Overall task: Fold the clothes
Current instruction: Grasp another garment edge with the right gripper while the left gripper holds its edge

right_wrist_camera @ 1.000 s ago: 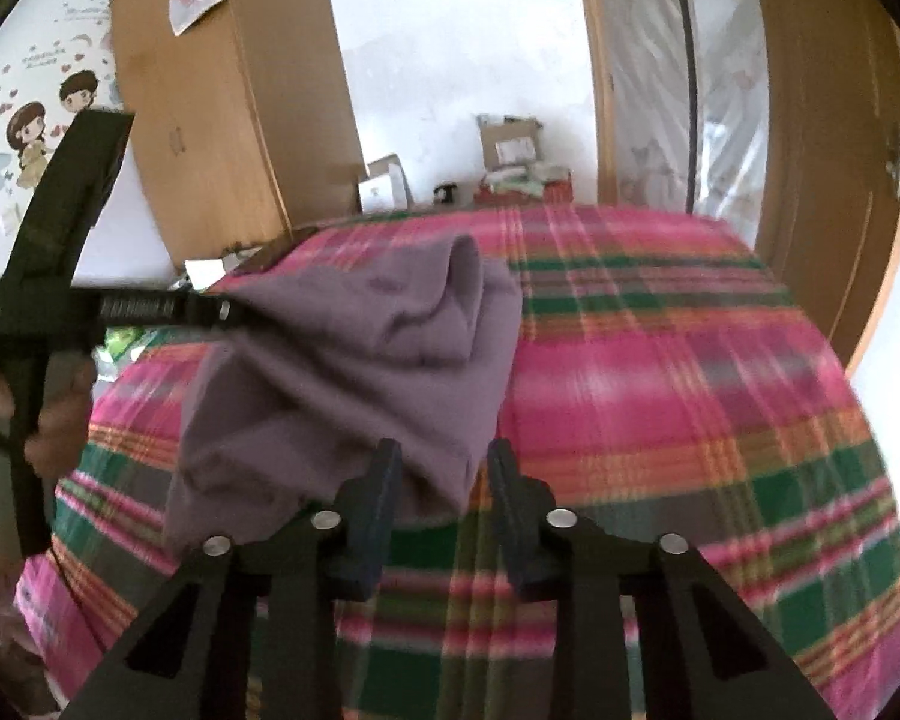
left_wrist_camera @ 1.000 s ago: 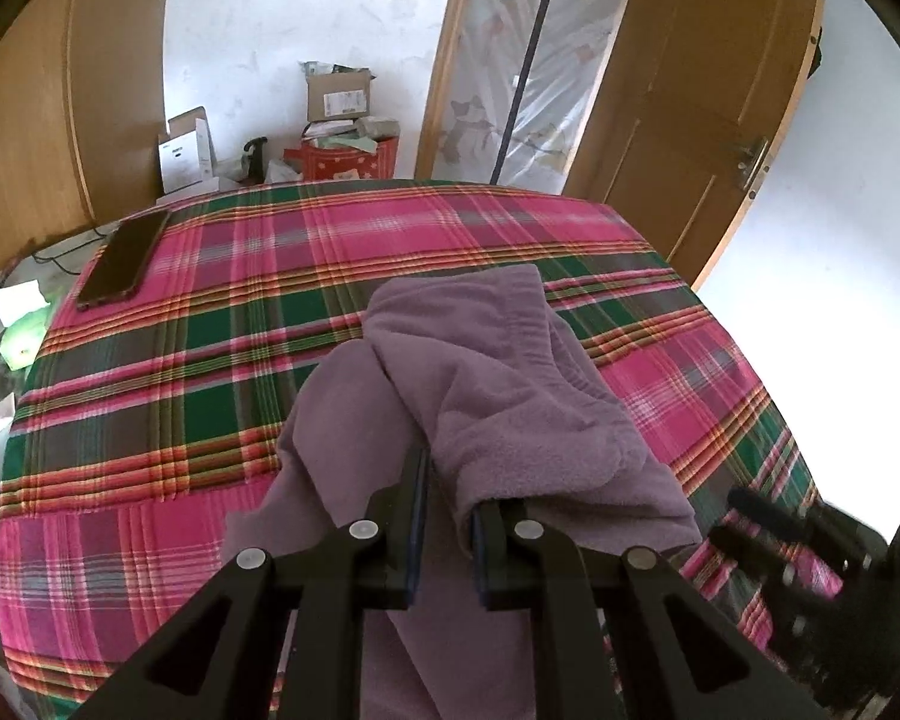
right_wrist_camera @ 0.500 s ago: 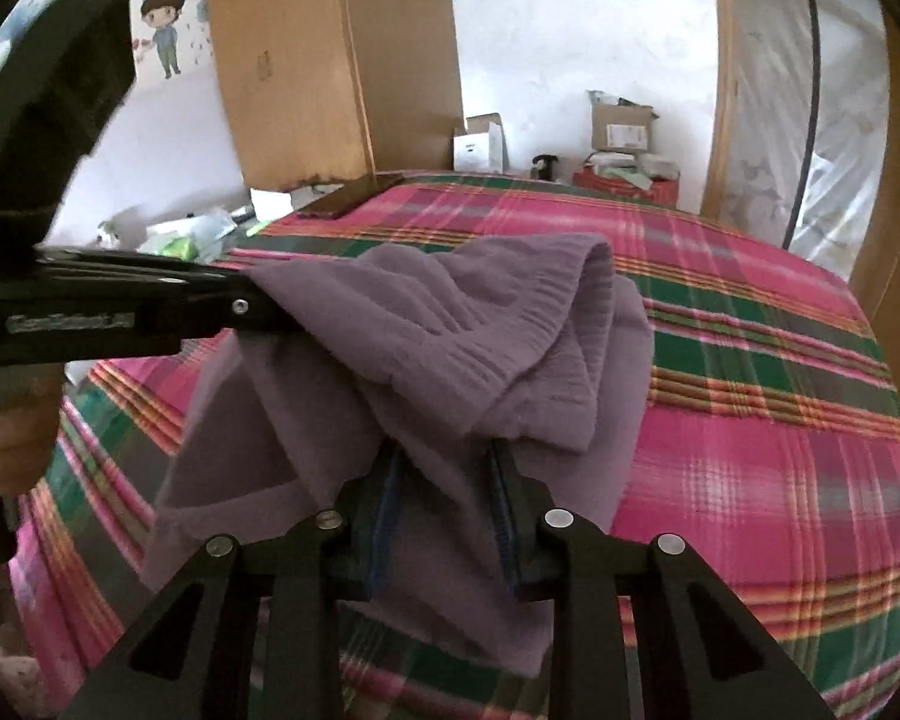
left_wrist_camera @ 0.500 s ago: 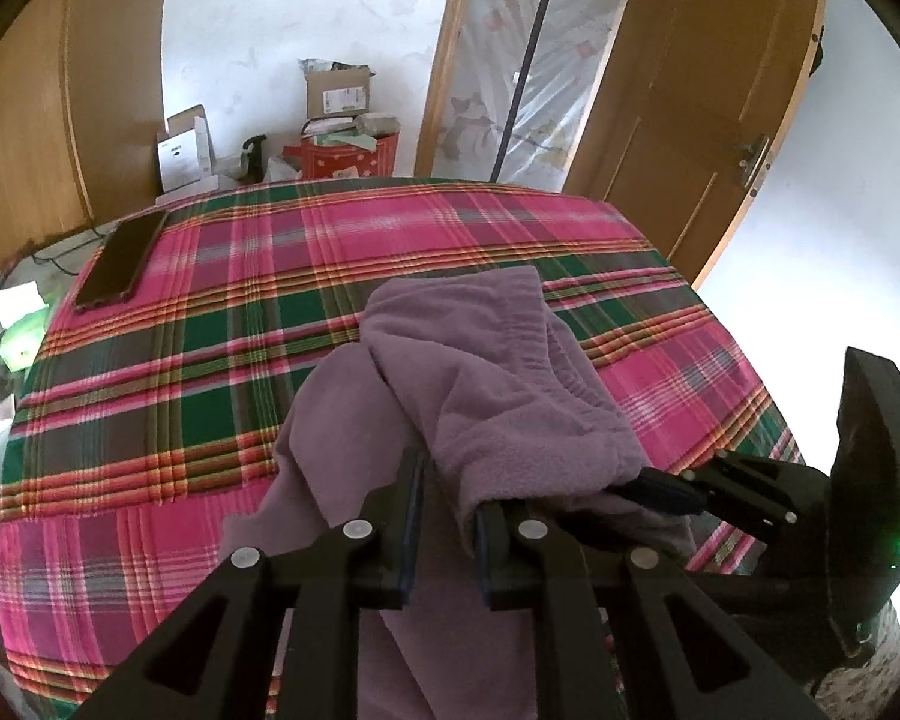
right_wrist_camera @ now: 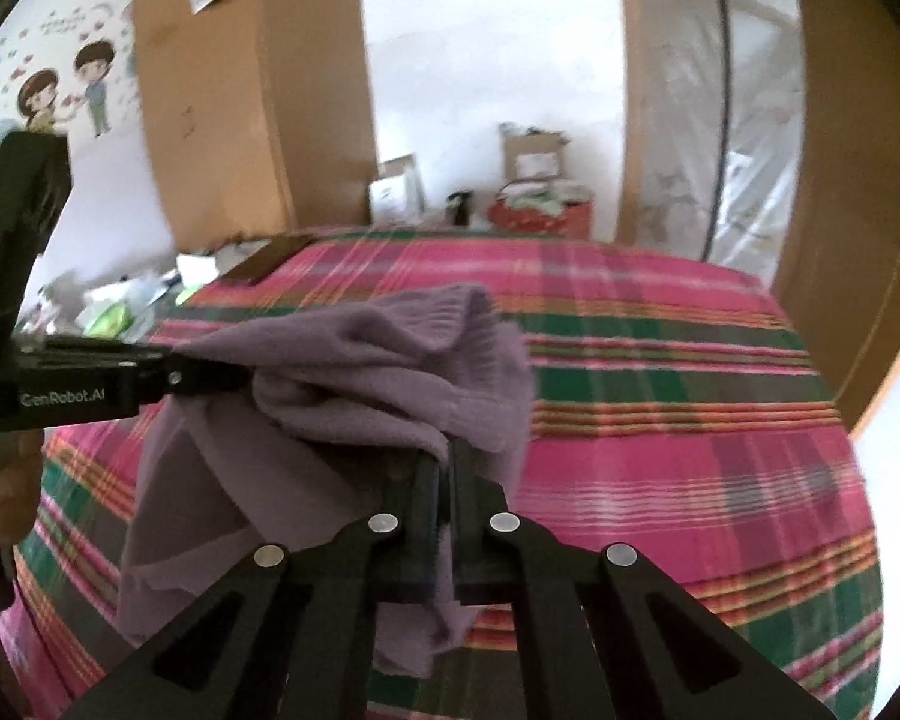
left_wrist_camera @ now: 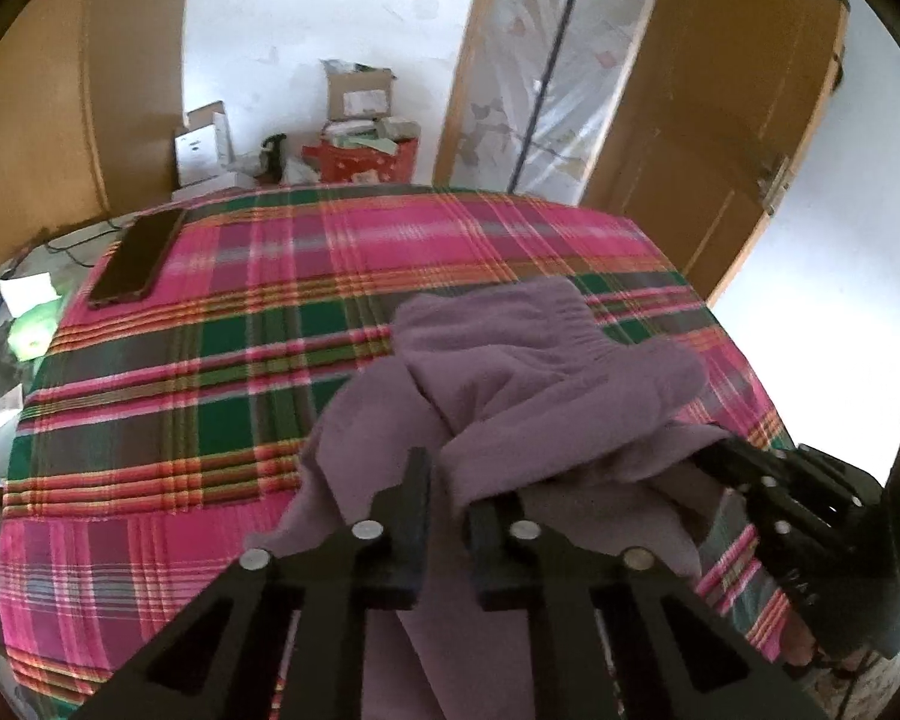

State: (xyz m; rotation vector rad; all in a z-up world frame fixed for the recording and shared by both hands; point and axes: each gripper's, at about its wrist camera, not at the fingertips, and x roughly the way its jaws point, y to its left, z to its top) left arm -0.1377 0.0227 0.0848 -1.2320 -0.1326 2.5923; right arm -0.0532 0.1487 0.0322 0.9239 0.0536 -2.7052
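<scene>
A mauve knitted garment point(left_wrist_camera: 528, 396) is lifted in a bunch above the pink and green plaid bed point(left_wrist_camera: 210, 360). My left gripper point(left_wrist_camera: 447, 474) is shut on a fold of its near edge. My right gripper point(right_wrist_camera: 443, 450) is shut on another fold of the same garment point(right_wrist_camera: 354, 372), with cloth hanging between and below the fingers. In the left wrist view the right gripper point(left_wrist_camera: 714, 450) reaches in from the right into the cloth. Across in the right wrist view, the left gripper point(right_wrist_camera: 210, 375) enters from the left, held by a hand point(right_wrist_camera: 6, 504).
A dark phone point(left_wrist_camera: 138, 258) lies at the bed's far left corner. Boxes and a red container point(left_wrist_camera: 360, 144) stand on the floor beyond the bed. A wooden door point(left_wrist_camera: 720, 120) is at the right, a wardrobe point(right_wrist_camera: 240, 120) at the left.
The right gripper has closed its fingers onto the garment. Both grippers have lifted it slightly, and the right gripper has swung to face the far wall more.
</scene>
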